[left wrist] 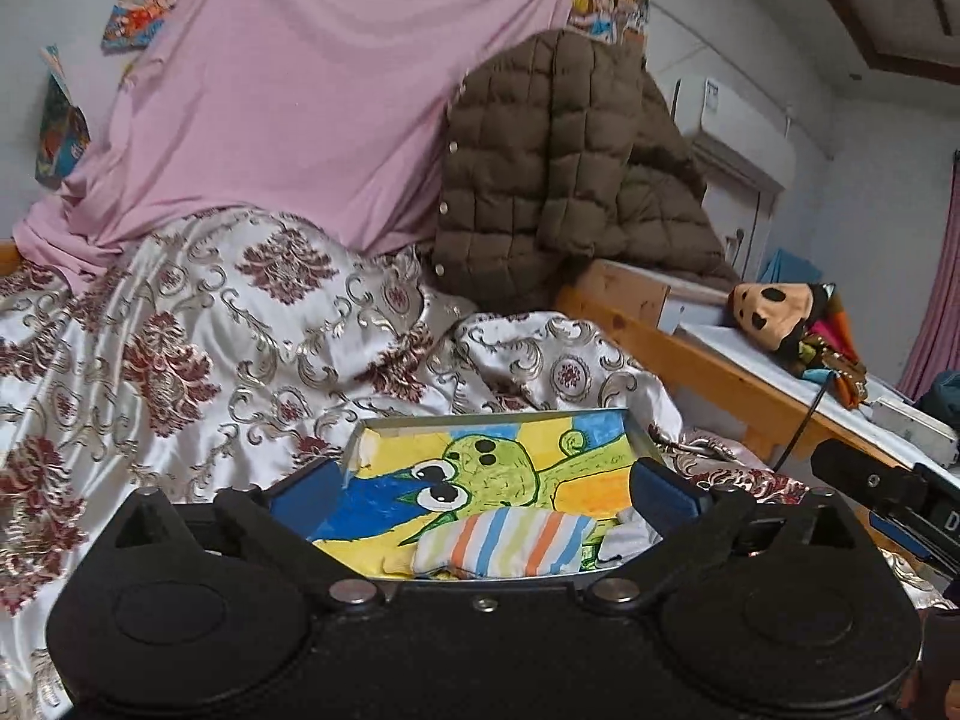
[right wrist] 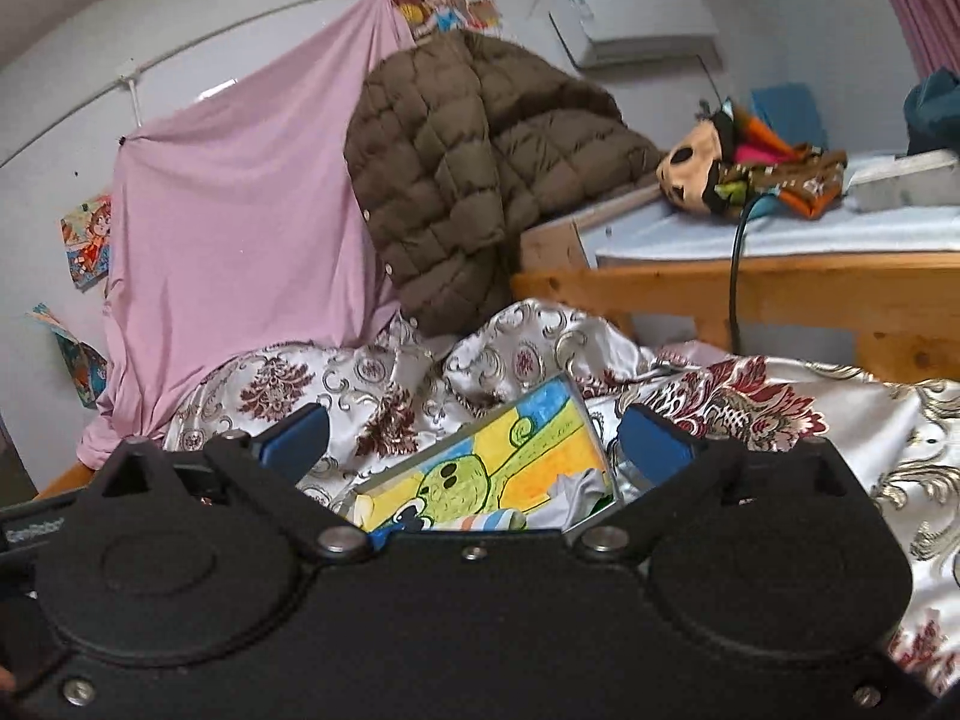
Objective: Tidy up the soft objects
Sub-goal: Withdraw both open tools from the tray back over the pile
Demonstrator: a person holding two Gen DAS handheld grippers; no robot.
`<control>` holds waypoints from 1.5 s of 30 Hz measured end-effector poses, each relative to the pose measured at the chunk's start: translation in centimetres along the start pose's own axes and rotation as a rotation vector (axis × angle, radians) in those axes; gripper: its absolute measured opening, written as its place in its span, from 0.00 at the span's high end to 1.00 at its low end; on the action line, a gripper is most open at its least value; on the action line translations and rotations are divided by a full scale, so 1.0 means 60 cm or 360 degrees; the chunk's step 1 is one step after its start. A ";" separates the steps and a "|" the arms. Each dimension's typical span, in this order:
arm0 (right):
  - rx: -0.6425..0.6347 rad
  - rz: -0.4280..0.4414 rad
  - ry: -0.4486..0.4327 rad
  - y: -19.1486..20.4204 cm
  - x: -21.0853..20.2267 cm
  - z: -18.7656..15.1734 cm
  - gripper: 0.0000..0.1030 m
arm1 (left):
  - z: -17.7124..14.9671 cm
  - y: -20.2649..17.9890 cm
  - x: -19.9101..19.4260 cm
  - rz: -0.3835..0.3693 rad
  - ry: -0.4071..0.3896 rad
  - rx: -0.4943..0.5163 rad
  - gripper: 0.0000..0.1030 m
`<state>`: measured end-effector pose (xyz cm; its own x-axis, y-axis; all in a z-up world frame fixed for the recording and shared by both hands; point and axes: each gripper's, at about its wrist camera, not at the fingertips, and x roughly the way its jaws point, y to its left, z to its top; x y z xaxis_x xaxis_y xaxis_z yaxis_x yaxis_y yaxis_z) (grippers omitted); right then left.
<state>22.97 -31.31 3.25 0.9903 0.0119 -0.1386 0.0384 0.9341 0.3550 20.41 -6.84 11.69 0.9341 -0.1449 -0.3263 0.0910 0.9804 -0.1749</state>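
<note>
Bedroom clutter frames the work: a bed spread with a shiny white satin cover patterned in maroon and gold [left wrist: 180, 324]. Nearest, at its near edge, sits a shallow metal-rimmed tray lined with a bright cartoon drawing [left wrist: 360, 438]; a small rolled cloth striped orange, blue and green [left wrist: 504, 543] lies in the tray's near part, with a pale crumpled cloth [left wrist: 630, 537] just beside it. Both look placed, so the next move is probably finding another soft item. The left gripper [left wrist: 483, 489] hangs above the tray, jaws spread wide and empty; the right gripper [right wrist: 474, 441] is likewise wide and empty, aimed nearly level. Farther back, a brown quilted puffer jacket [left wrist: 558, 162] and hanging pink sheet [left wrist: 300, 90].
</note>
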 end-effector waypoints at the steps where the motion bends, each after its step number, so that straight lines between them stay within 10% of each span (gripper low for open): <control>1: -0.0012 0.0002 -0.0014 0.007 -0.018 0.003 0.00 | -0.004 0.003 -0.012 0.0002 -0.0009 0.0003 0.01; 22: -0.0247 -0.0040 -0.0041 0.079 -0.223 -0.034 0.00 | -0.095 0.078 -0.171 0.0088 -0.0035 0.0187 0.01; 45: -0.0429 -0.0124 0.0392 0.102 -0.240 -0.098 0.00 | -0.192 0.125 -0.186 0.0162 0.0239 0.0242 0.01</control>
<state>8.15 -23.69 1.97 0.9226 -0.0082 -0.3858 0.0434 0.9956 0.0828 6.68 0.60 3.30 0.8803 -0.0516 -0.4716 0.0608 0.9981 0.0043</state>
